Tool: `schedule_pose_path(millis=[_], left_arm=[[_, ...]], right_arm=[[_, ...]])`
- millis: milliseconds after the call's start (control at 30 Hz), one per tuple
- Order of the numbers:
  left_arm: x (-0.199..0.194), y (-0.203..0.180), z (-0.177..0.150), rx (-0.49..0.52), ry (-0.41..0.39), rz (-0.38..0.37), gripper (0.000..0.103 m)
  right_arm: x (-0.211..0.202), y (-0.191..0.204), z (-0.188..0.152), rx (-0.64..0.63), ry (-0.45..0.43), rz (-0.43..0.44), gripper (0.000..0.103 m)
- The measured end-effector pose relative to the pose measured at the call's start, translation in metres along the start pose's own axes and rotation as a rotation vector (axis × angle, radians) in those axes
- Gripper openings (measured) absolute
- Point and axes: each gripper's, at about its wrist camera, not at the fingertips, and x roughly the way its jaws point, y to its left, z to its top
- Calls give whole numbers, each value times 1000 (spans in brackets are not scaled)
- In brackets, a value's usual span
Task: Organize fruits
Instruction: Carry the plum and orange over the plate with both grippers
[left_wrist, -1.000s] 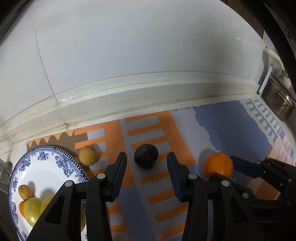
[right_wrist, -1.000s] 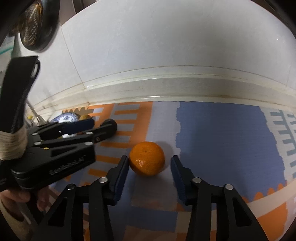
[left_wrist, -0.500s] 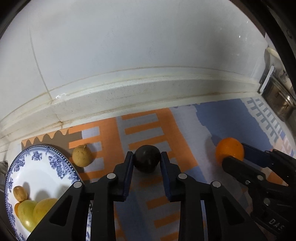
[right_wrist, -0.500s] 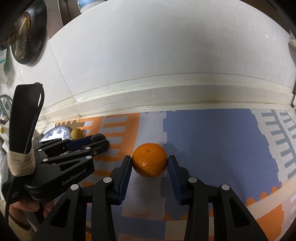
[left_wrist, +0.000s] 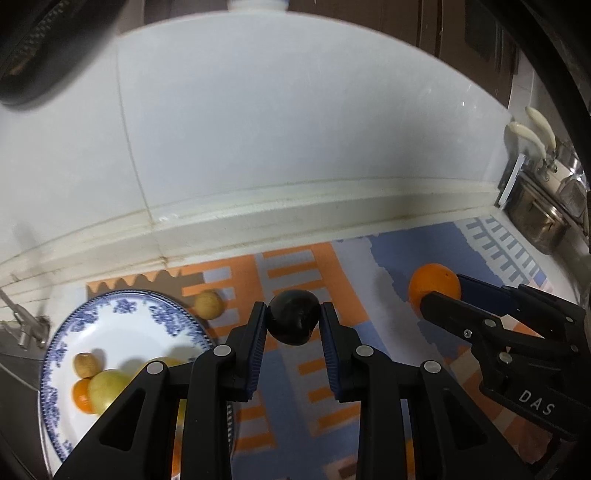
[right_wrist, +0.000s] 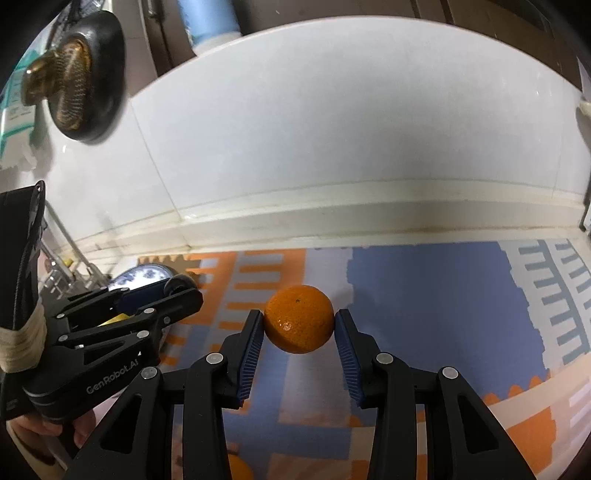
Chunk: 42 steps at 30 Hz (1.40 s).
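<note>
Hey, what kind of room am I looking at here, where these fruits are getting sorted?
Most likely a home kitchen counter. A white tiled backsplash runs behind a patterned mat, steel pots stand at the far right, and a blue-and-white plate holds fruit.

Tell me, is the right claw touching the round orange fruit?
Touching: the right wrist view shows both blue pads pressed against the round orange fruit, held by the right claw.

plate (left_wrist: 55, 354) fruit partly hidden, pots (left_wrist: 546, 218) cropped
</note>
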Motion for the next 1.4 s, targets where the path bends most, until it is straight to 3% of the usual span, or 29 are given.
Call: schedule_pose_path(millis=[667, 1200, 1400], left_arm=[[-93, 42, -7, -85, -160, 80, 29], [-126, 99, -34, -183, -162, 237, 29], [-124, 122, -47, -229, -131, 278, 29]], right_arm=[[-48, 67, 25, -124, -109, 105, 41], [-37, 140, 32, -257, -102, 234, 41], [-15, 167, 33, -317, -44, 279, 41]])
